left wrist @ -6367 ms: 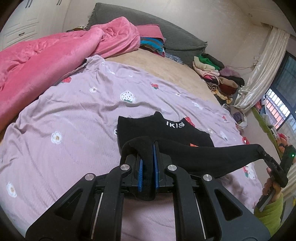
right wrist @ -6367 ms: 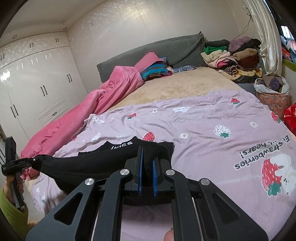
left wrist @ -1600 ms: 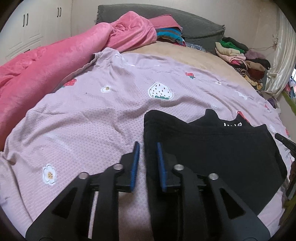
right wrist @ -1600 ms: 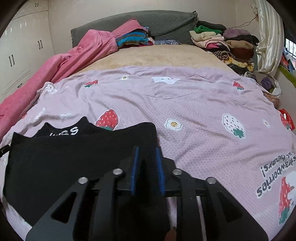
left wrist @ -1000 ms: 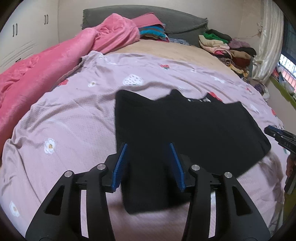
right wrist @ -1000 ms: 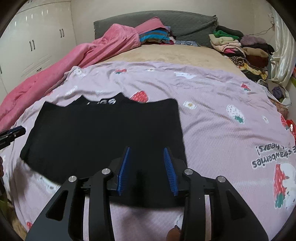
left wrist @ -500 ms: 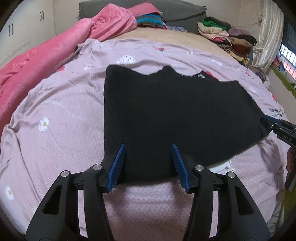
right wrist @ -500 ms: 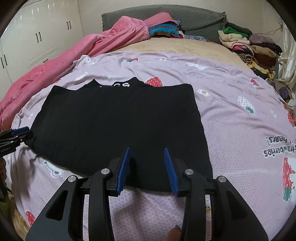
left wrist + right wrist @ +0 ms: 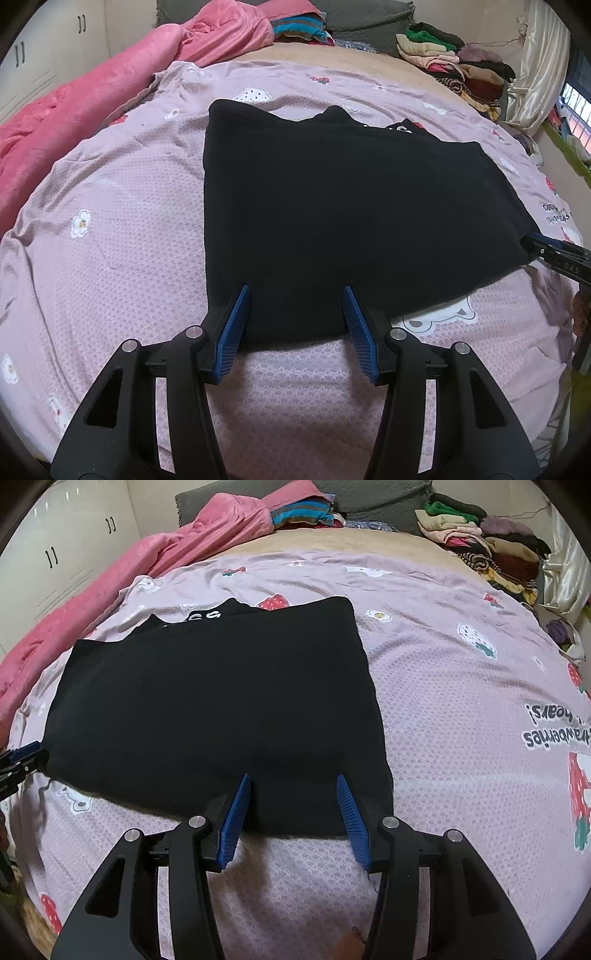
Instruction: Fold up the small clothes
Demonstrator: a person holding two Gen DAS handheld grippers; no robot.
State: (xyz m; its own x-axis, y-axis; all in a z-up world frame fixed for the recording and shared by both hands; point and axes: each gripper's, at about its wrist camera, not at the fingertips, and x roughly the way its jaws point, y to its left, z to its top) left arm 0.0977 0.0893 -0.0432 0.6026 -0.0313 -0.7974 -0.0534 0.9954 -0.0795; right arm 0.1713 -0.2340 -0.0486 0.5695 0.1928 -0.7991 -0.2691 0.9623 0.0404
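Your black garment (image 9: 343,206) lies flat and folded on the lilac strawberry-print sheet (image 9: 110,236) of the bed. Your left claw (image 9: 297,295) stands parted over its near left corner, gripping nothing. Your right claw (image 9: 293,781) has just been opening, pads apart over the near right corner with only the hem lying loose between them.

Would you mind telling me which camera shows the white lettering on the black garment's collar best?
The right wrist view: the white lettering sits unobstructed on the collar of the black garment. The left wrist view shows only a sliver of it, mostly hidden behind the folded edge.
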